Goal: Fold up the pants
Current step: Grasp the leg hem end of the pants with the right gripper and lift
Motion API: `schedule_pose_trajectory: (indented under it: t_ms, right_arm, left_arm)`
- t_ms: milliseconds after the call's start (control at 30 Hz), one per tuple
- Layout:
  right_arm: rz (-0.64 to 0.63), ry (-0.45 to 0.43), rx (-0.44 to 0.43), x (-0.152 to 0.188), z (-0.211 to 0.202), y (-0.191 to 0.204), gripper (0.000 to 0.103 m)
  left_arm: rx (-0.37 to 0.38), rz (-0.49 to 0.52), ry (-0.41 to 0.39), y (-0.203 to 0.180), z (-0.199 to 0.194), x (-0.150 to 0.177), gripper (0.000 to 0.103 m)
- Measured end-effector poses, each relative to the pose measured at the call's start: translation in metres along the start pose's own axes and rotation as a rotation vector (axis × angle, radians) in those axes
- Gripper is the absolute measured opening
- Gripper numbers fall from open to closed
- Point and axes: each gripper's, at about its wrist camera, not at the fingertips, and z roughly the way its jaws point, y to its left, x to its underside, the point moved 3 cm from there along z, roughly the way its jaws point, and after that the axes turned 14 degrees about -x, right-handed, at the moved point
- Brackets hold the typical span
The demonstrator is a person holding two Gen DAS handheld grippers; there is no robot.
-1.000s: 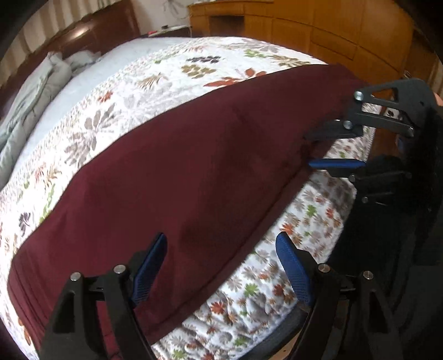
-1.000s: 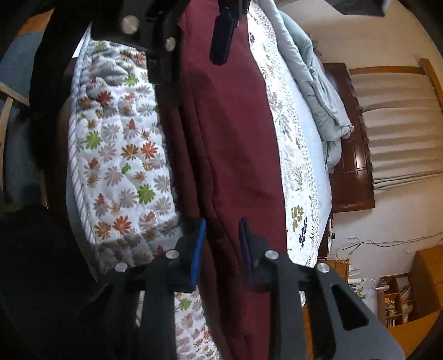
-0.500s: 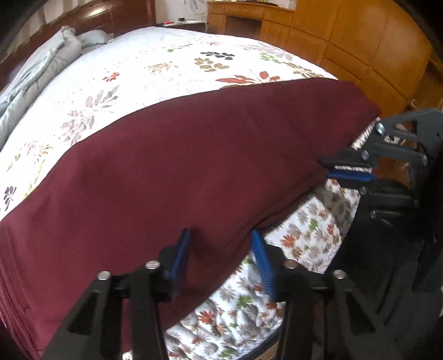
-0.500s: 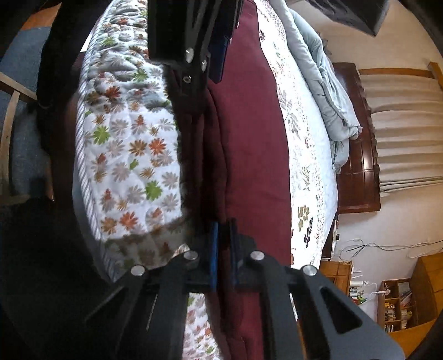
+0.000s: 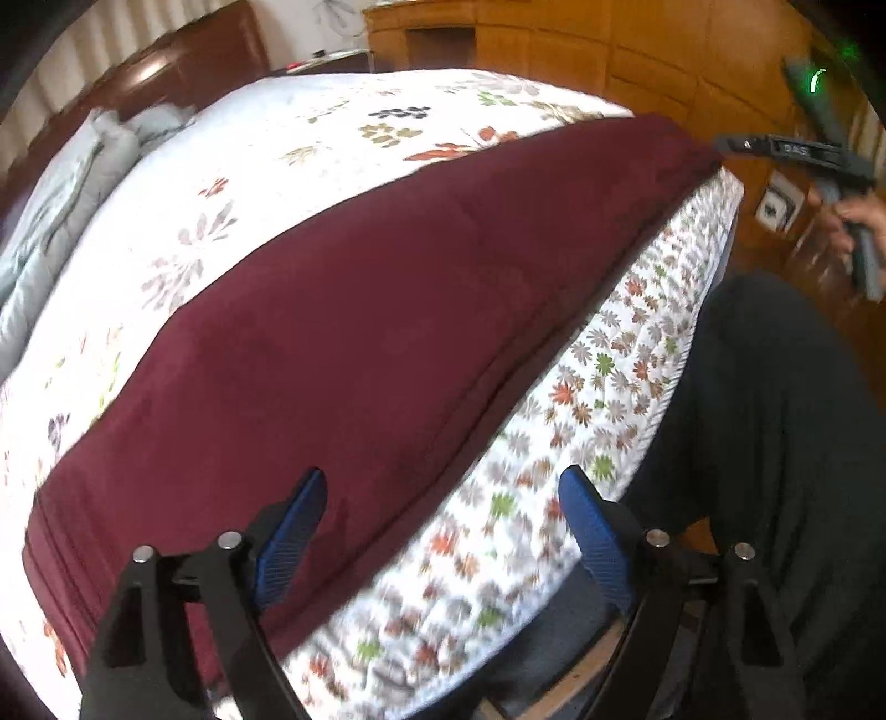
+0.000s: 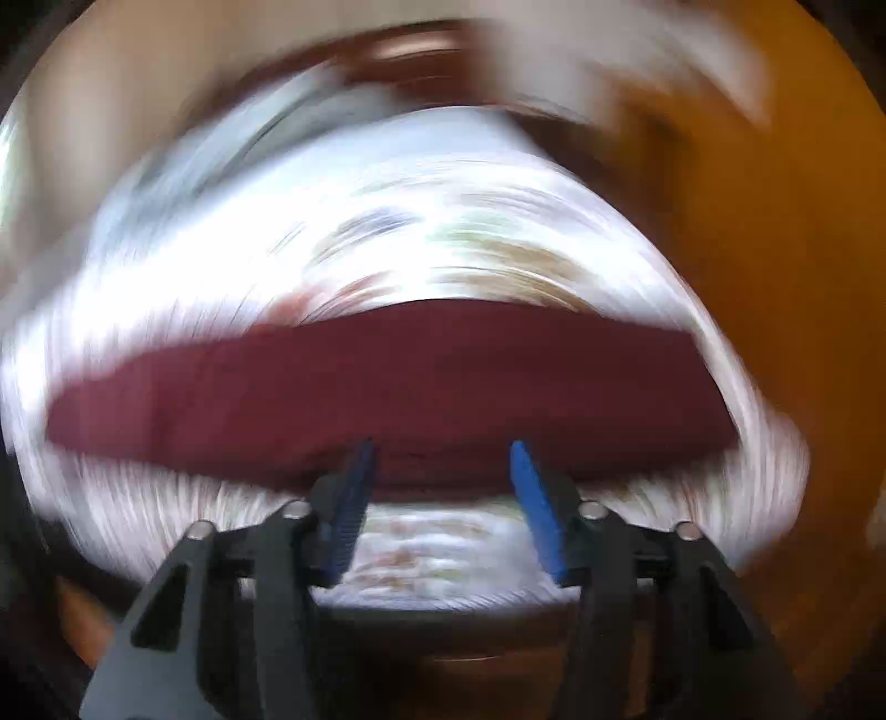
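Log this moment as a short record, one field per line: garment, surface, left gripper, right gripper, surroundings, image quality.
garment: maroon pants, folded lengthwise, lying flat along the near edge of the bed
surface: floral quilt on the bed
left gripper: open, jaws just opened, nothing pinched; one pad over the pants edge, the other over the quilt
right gripper: open, jaws just opened, nothing between the pads; off the far end of the pants in the left wrist view
surroundings: grey blanket at the headboard end, wooden cabinets behind
image quality: right wrist view heavily motion-blurred
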Motion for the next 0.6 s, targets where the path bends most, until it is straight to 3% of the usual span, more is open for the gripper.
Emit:
schedule_pose_trajectory:
  t_ms: [67,133,233,333,500,533,567,600]
  right_arm:
    - [0.302,-0.117,-0.093,-0.001,-0.018,-0.066,0.047]
    - [0.522,-0.239,-0.18,0.001,-0.03,-0.12,0.047]
    - [0.608,-0.277,-0.264,-0.002,-0.023,-0.141,0.047]
    - [0.67,-0.227,-0.251,-0.003,-0.006,-0.149,0.047]
    - [0.728,-0.217,-0.27,0.001,0.006,-0.149,0.047]
    - [0.723,-0.22,-0.279,-0.002,0.008,-0.149,0.042]
    - [0.707,-0.221,-0.282,-0.003,0.008,-0.151,0.022]
    - [0.693,-0.232,-0.285,-0.006,0.004,-0.152,0.015]
  left_arm:
    - [-0.019,-0.058,-0.017,0.026,-0.01,0.006,0.086]
    - [-0.066,-0.143,-0.029,0.062,-0.016,0.011,0.086]
    - [-0.117,-0.335,-0.018,0.128,-0.018,0.021,0.087]
    - [-0.166,-0.528,0.033,0.189,-0.012,0.043,0.088]
    - [-0.212,-0.666,0.059,0.227,-0.011,0.069,0.088]
    - [-0.213,-0.672,0.065,0.228,-0.01,0.074,0.088]
    - [-0.211,-0.675,0.078,0.229,-0.006,0.078,0.088]
    - [-0.215,-0.675,0.101,0.229,0.002,0.083,0.088]
